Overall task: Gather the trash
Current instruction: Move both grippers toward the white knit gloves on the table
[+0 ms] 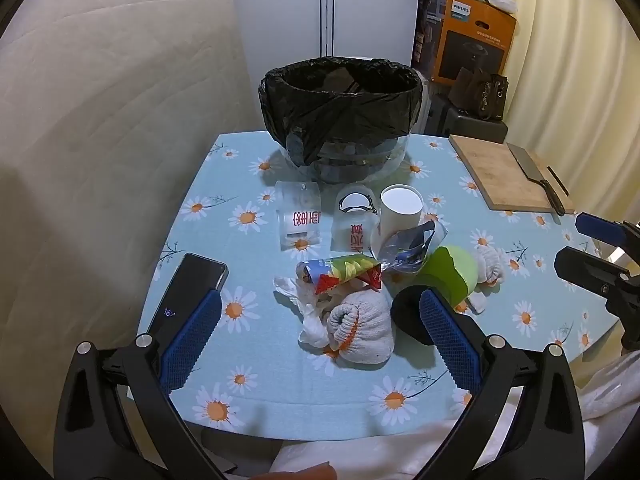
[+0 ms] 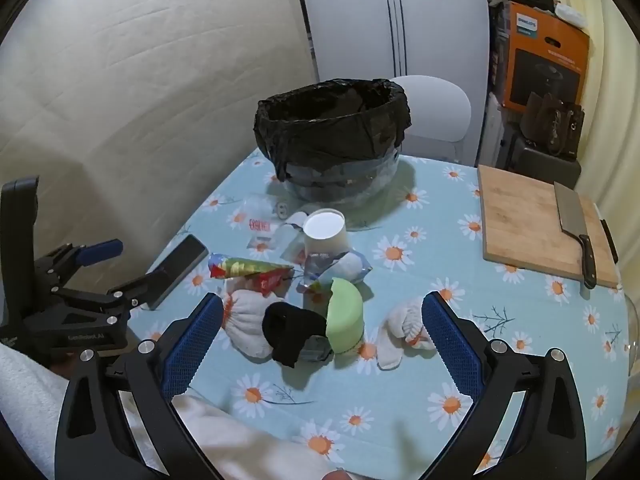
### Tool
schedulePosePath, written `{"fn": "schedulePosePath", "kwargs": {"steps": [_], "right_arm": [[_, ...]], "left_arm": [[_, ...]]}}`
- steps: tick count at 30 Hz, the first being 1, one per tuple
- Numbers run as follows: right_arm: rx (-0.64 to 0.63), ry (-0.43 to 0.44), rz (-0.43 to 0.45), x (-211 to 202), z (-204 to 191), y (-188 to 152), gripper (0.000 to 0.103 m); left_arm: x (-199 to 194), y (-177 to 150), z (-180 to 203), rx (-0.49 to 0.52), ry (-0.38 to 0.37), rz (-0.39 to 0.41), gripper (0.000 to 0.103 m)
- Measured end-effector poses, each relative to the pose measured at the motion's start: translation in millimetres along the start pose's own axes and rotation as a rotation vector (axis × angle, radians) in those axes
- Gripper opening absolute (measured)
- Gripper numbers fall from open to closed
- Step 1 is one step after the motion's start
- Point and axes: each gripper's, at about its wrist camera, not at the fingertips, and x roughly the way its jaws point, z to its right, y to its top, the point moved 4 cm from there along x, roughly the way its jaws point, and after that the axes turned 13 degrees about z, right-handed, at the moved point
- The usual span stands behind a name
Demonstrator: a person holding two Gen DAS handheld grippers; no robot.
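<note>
A heap of litter lies mid-table: a colourful snack wrapper (image 1: 340, 274), a silver foil bag (image 1: 408, 246), a white paper cup (image 1: 401, 208), clear plastic bags (image 1: 300, 218), crumpled tissue (image 1: 304, 316), a green cup (image 1: 452, 276), a black sock (image 2: 294, 328) and rolled white socks (image 1: 362, 334). Behind them stands a bin with a black liner (image 1: 340, 120). My left gripper (image 1: 320, 336) hovers open above the near rolled sock, nothing between its fingers. My right gripper (image 2: 322, 336) is open too, over the green cup (image 2: 345, 316) and black sock.
A black phone (image 1: 188, 292) rests at the table's left edge. At the right lie a wooden cutting board (image 2: 532, 220) and a cleaver (image 2: 574, 232). An orange box (image 1: 468, 40) and bags are stacked beyond the table. A white cloth covers the near edge.
</note>
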Motion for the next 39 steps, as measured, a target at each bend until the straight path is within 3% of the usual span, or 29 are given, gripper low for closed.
{"fn": "schedulePosePath", "kwargs": {"steps": [12, 24, 35, 39], "right_arm": [[0.02, 0.008, -0.032, 4, 1, -9, 0.095], [0.054, 0.022, -0.106, 8, -1, -24, 0.095], [0.31, 0.008, -0.17, 12, 54, -44, 0.094], [0.329, -0.039, -0.19, 7, 73, -55, 0.094]], "left_arm": [[4, -7, -2, 0.004, 0.015, -0.033, 0.097], [16, -28, 2, -0.007, -0.03, -0.123, 0.097], [31, -38, 22, 0.033, -0.124, -0.183, 0.097], [33, -44, 24, 0.034, -0.118, -0.199, 0.097]]}}
